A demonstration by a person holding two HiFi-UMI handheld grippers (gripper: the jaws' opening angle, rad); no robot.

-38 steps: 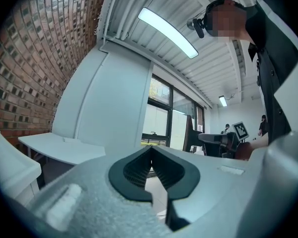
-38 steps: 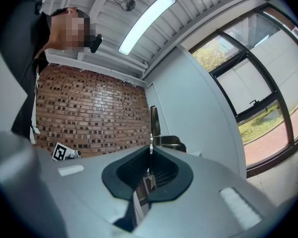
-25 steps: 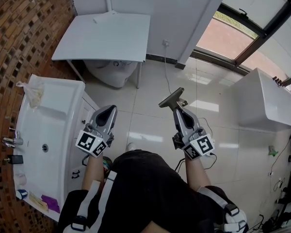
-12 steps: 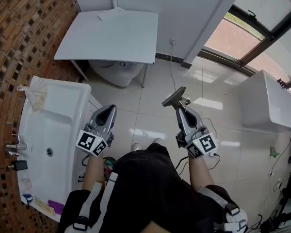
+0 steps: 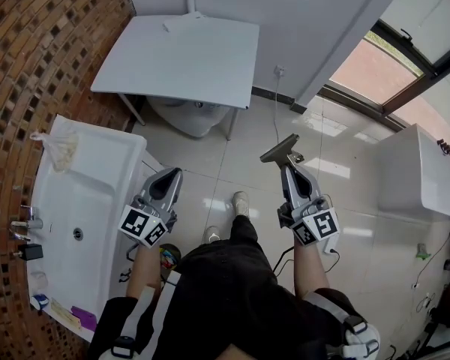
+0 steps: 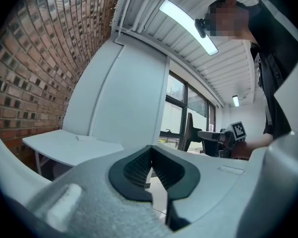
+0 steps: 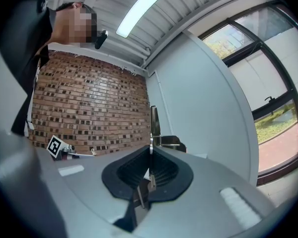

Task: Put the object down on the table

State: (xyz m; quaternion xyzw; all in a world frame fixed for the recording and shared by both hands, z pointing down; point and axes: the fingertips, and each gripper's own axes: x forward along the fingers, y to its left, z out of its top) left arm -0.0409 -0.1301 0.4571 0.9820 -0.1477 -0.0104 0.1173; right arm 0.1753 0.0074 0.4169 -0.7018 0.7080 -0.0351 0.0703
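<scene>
A dark squeegee (image 5: 280,149) with a metal neck sticks out ahead of my right gripper (image 5: 287,168), which is shut on its handle; in the right gripper view its blade (image 7: 153,119) stands upright just past the pinched jaws of the gripper (image 7: 150,151). My left gripper (image 5: 172,173) is held level at the left, shut with nothing in it, its pads (image 6: 139,168) meeting at the tip. The white table (image 5: 187,51) stands ahead against the wall, also low left in the left gripper view (image 6: 69,145). Both grippers hang over the floor, short of the table.
A white washbasin (image 5: 82,201) with a tap lines the brick wall at the left. A toilet (image 5: 186,116) sits under the table. A white fixture (image 5: 420,178) stands at the right below the window. A cable (image 5: 276,103) runs down from a wall socket.
Both grippers have moved forward toward the table, which now looks nearer and larger. A shoe has stepped into view between them. The right jaws stay shut on the squeegee.
</scene>
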